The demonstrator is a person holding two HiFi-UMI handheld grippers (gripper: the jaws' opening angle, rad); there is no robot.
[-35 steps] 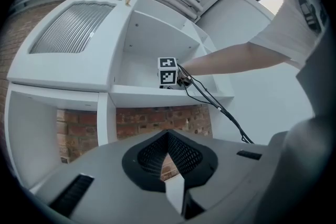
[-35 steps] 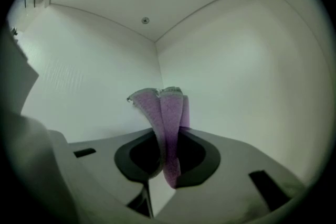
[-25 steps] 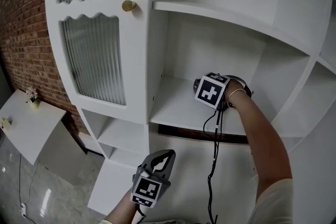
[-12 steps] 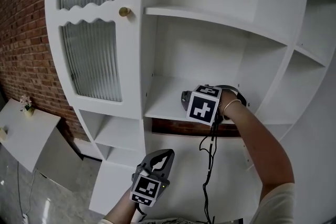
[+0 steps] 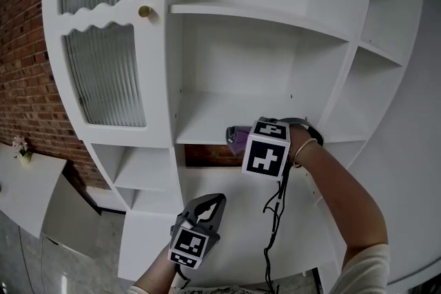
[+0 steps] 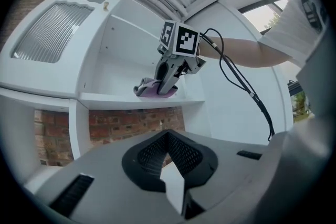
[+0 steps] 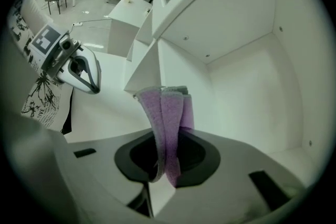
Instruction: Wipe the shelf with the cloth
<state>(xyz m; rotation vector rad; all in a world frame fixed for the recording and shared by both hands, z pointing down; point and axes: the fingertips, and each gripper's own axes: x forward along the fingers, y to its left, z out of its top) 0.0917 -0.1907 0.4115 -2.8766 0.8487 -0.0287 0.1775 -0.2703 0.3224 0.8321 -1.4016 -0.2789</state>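
Note:
A purple cloth (image 5: 236,140) rests at the front edge of the white shelf (image 5: 207,122). My right gripper (image 5: 245,142) is shut on it; its marker cube hides most of the jaws in the head view. In the right gripper view the cloth (image 7: 168,113) stands up out of the right gripper (image 7: 167,162), with the shelf's white back corner behind it. From the left gripper view the cloth (image 6: 152,87) lies bunched on the shelf (image 6: 121,98) under the right gripper (image 6: 170,78). My left gripper (image 5: 212,203) hangs low in front of the cabinet, shut and holding nothing.
A ribbed-glass door (image 5: 103,79) with a brass knob (image 5: 145,11) closes the cabinet's left side. Another shelf (image 5: 255,14) lies above, and small compartments (image 5: 145,169) lie below. A brick wall (image 5: 21,79) is at the left. A black cable (image 5: 275,231) hangs from the right gripper.
My right gripper has drawn the cloth from deeper on the shelf out to its front edge. The left gripper has stayed low and shut.

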